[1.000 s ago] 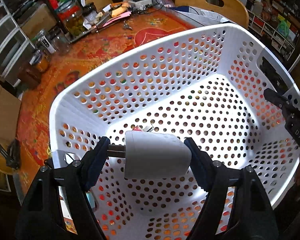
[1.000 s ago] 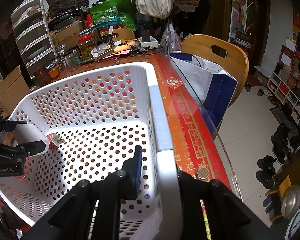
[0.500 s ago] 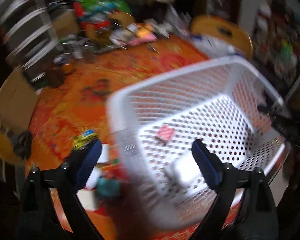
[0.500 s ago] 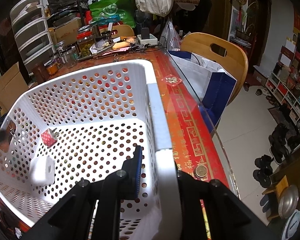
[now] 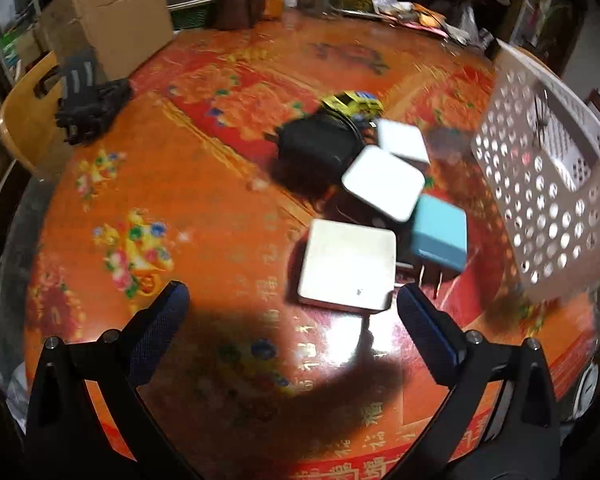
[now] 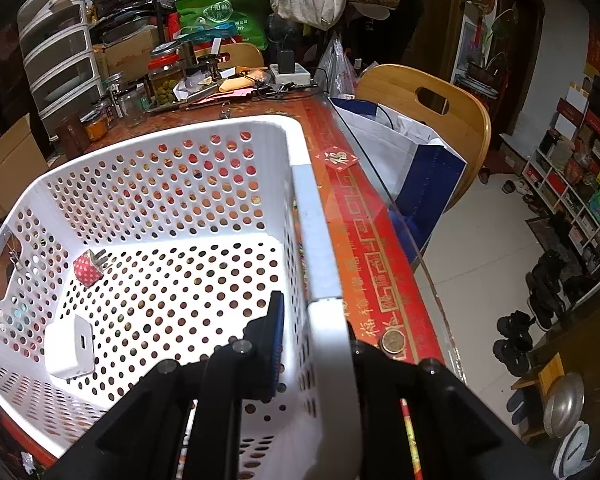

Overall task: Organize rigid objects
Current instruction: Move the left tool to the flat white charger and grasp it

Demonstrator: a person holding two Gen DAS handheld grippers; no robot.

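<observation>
On the orange-red patterned table (image 5: pixel 220 208), right of centre in the left wrist view, lies a loose cluster of rigid objects, mostly chargers. Three are white and square with rounded corners: the nearest white charger (image 5: pixel 348 266) lies flat just above the fingertips, a second white charger (image 5: pixel 383 184) sits tilted above it, and a third white charger (image 5: pixel 403 143) lies further up. One teal charger (image 5: pixel 438 238) touches the nearest white one on its right side, its two metal prongs pointing toward the lower edge. One black adapter (image 5: pixel 316 146) sits at the upper left of the group, and one yellow toy car (image 5: pixel 354 103), blurred, lies behind it.

The left gripper (image 5: pixel 294 320) is released: its jaws have just been opening and now stand wide apart with nothing between them, above bare table just below the nearest white charger.

The white perforated basket (image 6: pixel 172 184) fills the left and centre of the right wrist view, and its wall shows at the right edge of the left wrist view. Two things lie on its floor: one white charger block (image 6: pixel 70 346) at lower left, its port facing the camera, and one small red dotted plug (image 6: pixel 89 268) with prongs, above it.

The right gripper (image 6: pixel 312 344) is clenched on the basket's right rim, one finger inside the wall and one outside.
</observation>
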